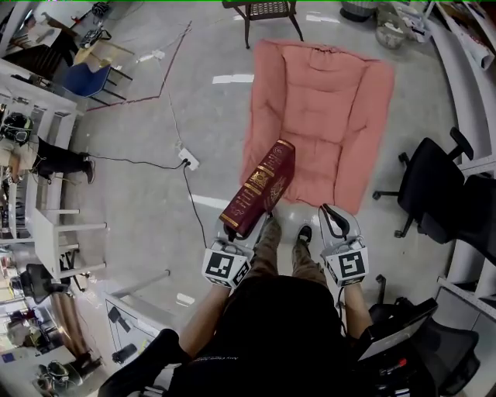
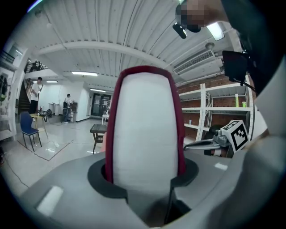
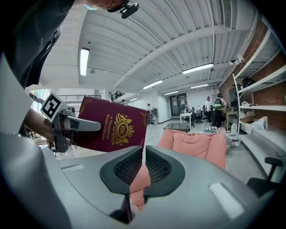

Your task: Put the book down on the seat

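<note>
Maroon book (image 1: 260, 186): a thick hardcover with gold print on its cover and spine, held tilted in the air. In the head view its far end shows against the near left part of the seat.
Left gripper (image 1: 235, 235): clamped on the book's near end. In the left gripper view the white page edge and red covers (image 2: 145, 129) fill the gap, and the jaws stand wide against the covers.
Right gripper (image 1: 339, 223): jaws together with nothing between them (image 3: 143, 157). It is held near the left gripper and apart from the book.
Pink seat (image 1: 325, 101): a padded cushion chair on the floor (image 1: 155, 116), just ahead of the person's feet.
From the right gripper view: the book cover (image 3: 111, 125) is at left with the left gripper (image 3: 67, 123) on it, and the seat (image 3: 196, 143) lies lower and beyond.
Black office chair (image 1: 434, 186): right of the seat, apart from it.
Dark table (image 1: 267, 12): just behind the seat's back.
Cable (image 1: 188, 159): runs across the floor left of the seat.
</note>
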`<act>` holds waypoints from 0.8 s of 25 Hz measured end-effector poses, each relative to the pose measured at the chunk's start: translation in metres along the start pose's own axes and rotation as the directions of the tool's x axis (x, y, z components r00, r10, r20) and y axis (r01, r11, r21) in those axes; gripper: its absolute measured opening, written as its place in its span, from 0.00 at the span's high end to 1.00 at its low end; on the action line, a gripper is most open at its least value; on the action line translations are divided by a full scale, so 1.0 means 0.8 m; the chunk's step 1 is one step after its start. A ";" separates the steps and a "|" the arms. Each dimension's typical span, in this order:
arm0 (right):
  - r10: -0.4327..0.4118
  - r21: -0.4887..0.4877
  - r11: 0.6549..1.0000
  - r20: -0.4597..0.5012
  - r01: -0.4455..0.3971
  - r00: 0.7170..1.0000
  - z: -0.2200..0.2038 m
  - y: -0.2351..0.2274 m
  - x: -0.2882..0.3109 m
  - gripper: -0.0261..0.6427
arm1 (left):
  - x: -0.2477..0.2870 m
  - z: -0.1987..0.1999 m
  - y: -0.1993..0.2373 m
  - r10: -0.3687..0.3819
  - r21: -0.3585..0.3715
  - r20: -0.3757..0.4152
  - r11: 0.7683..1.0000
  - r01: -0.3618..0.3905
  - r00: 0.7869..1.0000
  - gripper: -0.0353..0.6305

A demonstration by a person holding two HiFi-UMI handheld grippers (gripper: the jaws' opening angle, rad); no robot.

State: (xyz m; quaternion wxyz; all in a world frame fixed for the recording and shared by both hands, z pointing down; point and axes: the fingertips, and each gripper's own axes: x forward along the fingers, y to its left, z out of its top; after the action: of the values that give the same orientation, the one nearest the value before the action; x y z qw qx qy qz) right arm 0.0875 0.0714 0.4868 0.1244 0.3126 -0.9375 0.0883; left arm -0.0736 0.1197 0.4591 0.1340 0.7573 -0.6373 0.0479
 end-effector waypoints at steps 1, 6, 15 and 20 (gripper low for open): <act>-0.005 0.006 1.000 -0.012 0.005 1.000 -0.003 -0.004 0.006 0.91 | 0.007 0.001 0.005 -0.007 -0.005 -0.001 1.000 0.007 1.000 0.61; -0.032 -0.013 0.999 -0.067 0.031 0.997 0.000 -0.008 0.049 0.91 | 0.047 -0.013 0.054 -0.040 -0.057 -0.032 0.998 0.038 0.999 0.61; -0.138 0.009 0.990 -0.143 0.141 0.980 0.033 -0.033 0.124 0.90 | 0.154 -0.061 0.124 -0.263 -0.215 -0.141 0.949 0.230 0.954 0.61; -0.160 0.039 0.985 -0.176 0.169 0.971 0.023 -0.042 0.155 0.88 | 0.194 -0.090 0.151 -0.337 -0.299 -0.182 0.914 0.275 0.924 0.61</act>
State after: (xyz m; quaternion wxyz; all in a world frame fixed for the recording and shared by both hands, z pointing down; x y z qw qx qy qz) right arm 0.0088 -0.0294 0.5077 0.2034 0.3838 -0.8914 0.1297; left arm -0.1562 -0.0278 0.5830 0.3138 0.8124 -0.4908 0.0270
